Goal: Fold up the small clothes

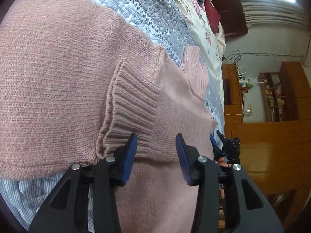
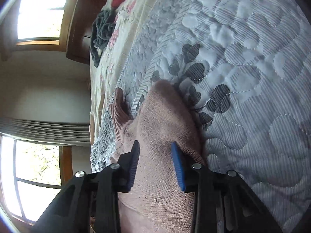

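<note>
A pink knit sweater (image 1: 58, 81) lies spread on the quilted grey-and-white bedspread (image 1: 147, 13). One sleeve is folded across the body, and its ribbed cuff (image 1: 132, 104) lies just ahead of my left gripper (image 1: 156, 137), which is open and straddles the cuff's end. Another ribbed edge (image 1: 192, 68) sticks out further back. My right gripper (image 2: 155, 143) is open over a raised fold of the same sweater (image 2: 165, 116), with fabric between its fingers. It also shows at the sweater's right edge in the left wrist view as the right gripper (image 1: 226, 145), held by a hand.
A striped cloth (image 1: 38, 190) peeks from under the sweater's near edge. A cream floral sheet (image 2: 120, 29), a dark grey garment (image 2: 102, 33) and a red cushion (image 1: 211, 15) lie further up the bed. Wooden cabinets (image 1: 272, 145) stand beyond the bed's edge, and windows (image 2: 40, 13) line the wall.
</note>
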`<control>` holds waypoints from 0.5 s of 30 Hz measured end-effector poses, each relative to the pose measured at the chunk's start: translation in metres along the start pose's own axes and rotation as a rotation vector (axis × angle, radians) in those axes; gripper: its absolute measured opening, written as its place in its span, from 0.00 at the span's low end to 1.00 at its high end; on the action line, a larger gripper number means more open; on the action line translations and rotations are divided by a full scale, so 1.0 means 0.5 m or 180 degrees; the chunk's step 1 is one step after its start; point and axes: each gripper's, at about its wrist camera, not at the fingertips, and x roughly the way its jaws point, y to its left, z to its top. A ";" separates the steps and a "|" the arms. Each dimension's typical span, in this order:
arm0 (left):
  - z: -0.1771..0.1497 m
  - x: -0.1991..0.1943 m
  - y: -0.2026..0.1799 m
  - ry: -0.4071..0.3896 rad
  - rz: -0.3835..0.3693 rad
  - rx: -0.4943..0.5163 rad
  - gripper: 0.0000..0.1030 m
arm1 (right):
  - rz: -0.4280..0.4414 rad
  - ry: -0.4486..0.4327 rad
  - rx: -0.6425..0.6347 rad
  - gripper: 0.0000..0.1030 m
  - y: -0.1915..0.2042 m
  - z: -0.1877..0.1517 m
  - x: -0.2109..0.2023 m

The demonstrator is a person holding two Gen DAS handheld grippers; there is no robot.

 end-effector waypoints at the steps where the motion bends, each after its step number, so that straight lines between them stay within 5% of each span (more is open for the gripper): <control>1: -0.003 -0.015 -0.007 -0.0037 -0.0020 0.0026 0.48 | -0.0010 -0.0022 -0.0054 0.35 0.012 -0.002 -0.006; 3: -0.003 -0.046 -0.018 -0.0148 -0.0014 0.0104 0.64 | 0.0034 -0.0109 -0.0220 0.47 0.038 -0.005 -0.021; 5: 0.001 -0.060 -0.006 -0.0209 0.0066 0.0077 0.65 | -0.0103 -0.0177 -0.0246 0.49 0.034 0.005 -0.022; 7: 0.006 -0.065 0.013 -0.0184 0.0042 -0.0067 0.59 | -0.0325 -0.0112 -0.0100 0.33 0.011 0.015 -0.010; 9: 0.004 -0.094 0.013 -0.0247 0.0009 -0.0108 0.61 | -0.0419 -0.0136 -0.0123 0.37 0.028 0.008 -0.020; 12: -0.012 -0.190 0.023 -0.0553 -0.0120 -0.0138 0.73 | -0.0596 -0.0205 -0.0437 0.47 0.096 -0.012 -0.041; 15: -0.047 -0.327 0.082 -0.0994 0.0110 -0.0303 0.74 | -0.0625 -0.0193 -0.0746 0.48 0.162 -0.049 -0.050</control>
